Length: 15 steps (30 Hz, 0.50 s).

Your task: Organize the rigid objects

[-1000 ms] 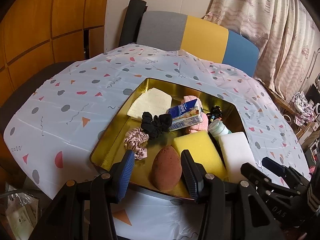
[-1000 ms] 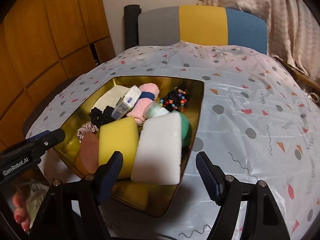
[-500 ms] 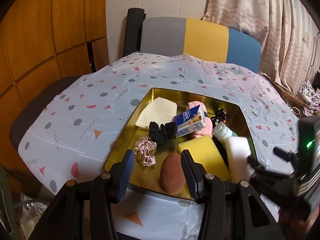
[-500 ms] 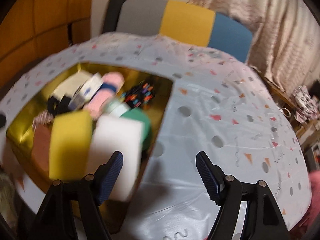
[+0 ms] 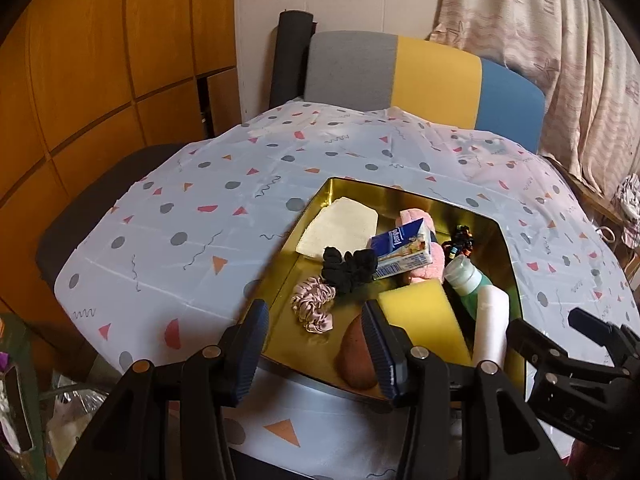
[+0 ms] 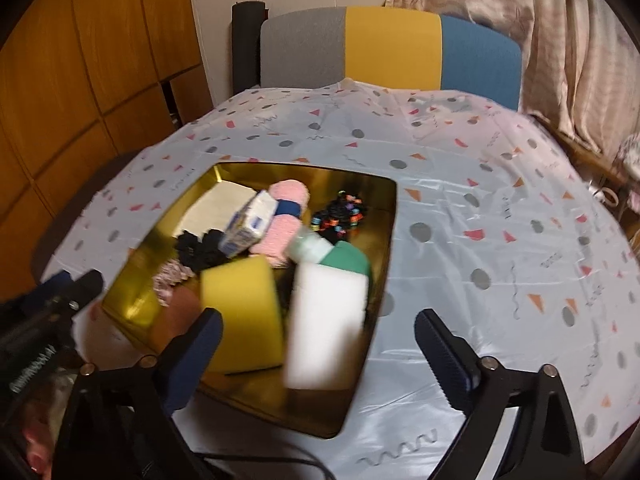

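Observation:
A gold tray [image 5: 352,190] [image 6: 384,240] sits on the patterned tablecloth. It holds a yellow sponge [image 5: 424,316] [image 6: 240,312], a white sponge [image 5: 490,320] [image 6: 326,324], a green bottle with a pale cap [image 5: 466,280] [image 6: 344,258], a blue tissue pack [image 5: 402,248] [image 6: 248,224], a brown egg-shaped sponge [image 5: 354,356], scrunchies and a pink towel roll. My left gripper [image 5: 314,350] is open and empty above the tray's near edge. My right gripper [image 6: 318,354] is open and empty above the white sponge.
A grey, yellow and blue chair back [image 5: 424,80] stands behind the table. Wooden panels [image 5: 100,60] are on the left and curtains [image 5: 560,40] on the right. Bare tablecloth [image 6: 500,240] lies to the right of the tray. Bags [image 5: 24,400] lie on the floor at left.
Both grippers have pulled back and up from the tray. The right view swung to the right and back. Nothing in the tray has moved.

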Each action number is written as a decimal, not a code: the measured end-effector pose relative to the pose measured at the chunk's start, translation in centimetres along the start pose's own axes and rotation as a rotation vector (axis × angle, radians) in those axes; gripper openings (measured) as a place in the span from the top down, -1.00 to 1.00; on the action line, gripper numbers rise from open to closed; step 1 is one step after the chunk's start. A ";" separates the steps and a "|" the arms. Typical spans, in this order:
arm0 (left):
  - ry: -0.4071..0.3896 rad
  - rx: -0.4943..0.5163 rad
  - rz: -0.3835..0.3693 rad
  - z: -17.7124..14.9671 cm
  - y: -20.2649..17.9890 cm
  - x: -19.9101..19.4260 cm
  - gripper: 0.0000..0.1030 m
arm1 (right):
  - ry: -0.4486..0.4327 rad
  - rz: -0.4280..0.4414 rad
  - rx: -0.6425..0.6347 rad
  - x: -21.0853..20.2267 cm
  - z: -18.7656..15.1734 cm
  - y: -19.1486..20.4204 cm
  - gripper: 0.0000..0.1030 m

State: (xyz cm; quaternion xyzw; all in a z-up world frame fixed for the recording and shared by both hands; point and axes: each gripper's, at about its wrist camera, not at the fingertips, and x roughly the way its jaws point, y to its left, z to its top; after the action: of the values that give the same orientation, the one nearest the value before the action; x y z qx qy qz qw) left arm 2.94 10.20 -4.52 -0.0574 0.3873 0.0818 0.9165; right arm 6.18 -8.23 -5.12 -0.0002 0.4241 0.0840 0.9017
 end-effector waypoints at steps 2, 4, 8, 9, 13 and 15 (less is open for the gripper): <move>0.016 -0.016 -0.045 0.1 0.3 -0.1 0.06 | 0.003 -0.002 0.006 -0.3 0.0 0.5 -1.00; 0.034 -0.054 -0.096 0.2 0.9 0.0 0.06 | 0.001 -0.014 0.006 -0.7 0.1 1.2 -1.00; 0.062 -0.100 -0.083 0.3 1.6 0.2 0.06 | -0.010 -0.050 0.017 -1.3 0.2 1.8 -1.00; 0.076 -0.100 -0.078 0.3 1.7 0.3 0.06 | -0.015 -0.066 0.025 -1.5 0.2 1.8 -1.00; 0.094 -0.088 -0.064 0.3 1.9 0.4 0.06 | -0.032 -0.083 0.061 -2.0 0.3 1.6 -1.00; 0.097 -0.076 -0.056 0.3 1.8 0.3 0.06 | -0.044 -0.090 0.071 -2.3 0.3 1.5 -1.00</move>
State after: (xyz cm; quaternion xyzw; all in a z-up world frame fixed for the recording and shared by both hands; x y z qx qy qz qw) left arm 3.03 12.02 -4.59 -0.1070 0.4263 0.0678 0.8957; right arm 4.77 -7.10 -3.03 0.0144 0.4065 0.0281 0.9131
